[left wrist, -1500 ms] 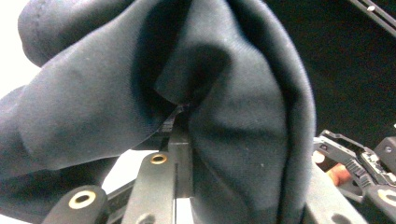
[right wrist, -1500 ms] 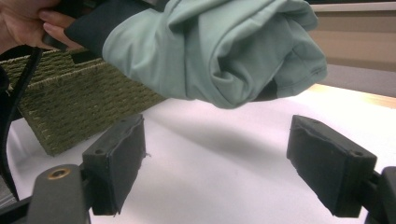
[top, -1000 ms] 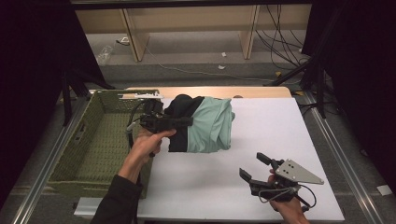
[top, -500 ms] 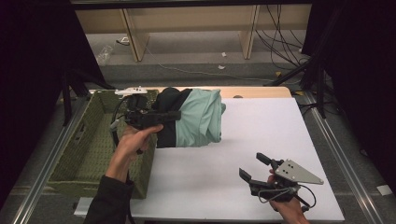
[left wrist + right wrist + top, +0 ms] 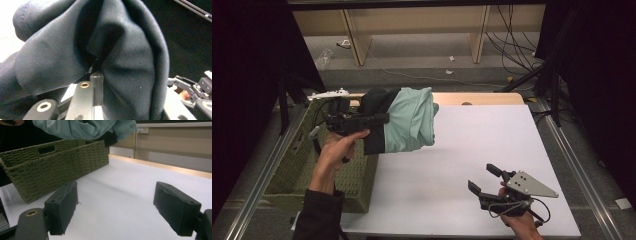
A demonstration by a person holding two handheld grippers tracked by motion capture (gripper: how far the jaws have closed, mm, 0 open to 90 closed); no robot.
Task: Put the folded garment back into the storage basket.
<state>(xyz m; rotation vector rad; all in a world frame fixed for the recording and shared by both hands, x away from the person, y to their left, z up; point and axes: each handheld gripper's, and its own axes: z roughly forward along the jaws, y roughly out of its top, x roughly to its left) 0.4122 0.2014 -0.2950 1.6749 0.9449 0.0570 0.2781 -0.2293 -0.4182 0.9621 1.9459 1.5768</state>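
Our left claw [image 5: 379,119] grips the bundled clothes [image 5: 409,125] aloft at the table's left edge, hanging just right of the basket [image 5: 292,165]; our right claw [image 5: 486,179] rests open, well apart.

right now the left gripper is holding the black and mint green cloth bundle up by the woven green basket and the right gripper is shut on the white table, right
Not quite: the right gripper is open, its jaws wide apart with nothing between them, as the right gripper view shows. The rest holds: the left gripper holds the black and mint green cloth bundle up by the woven green basket.
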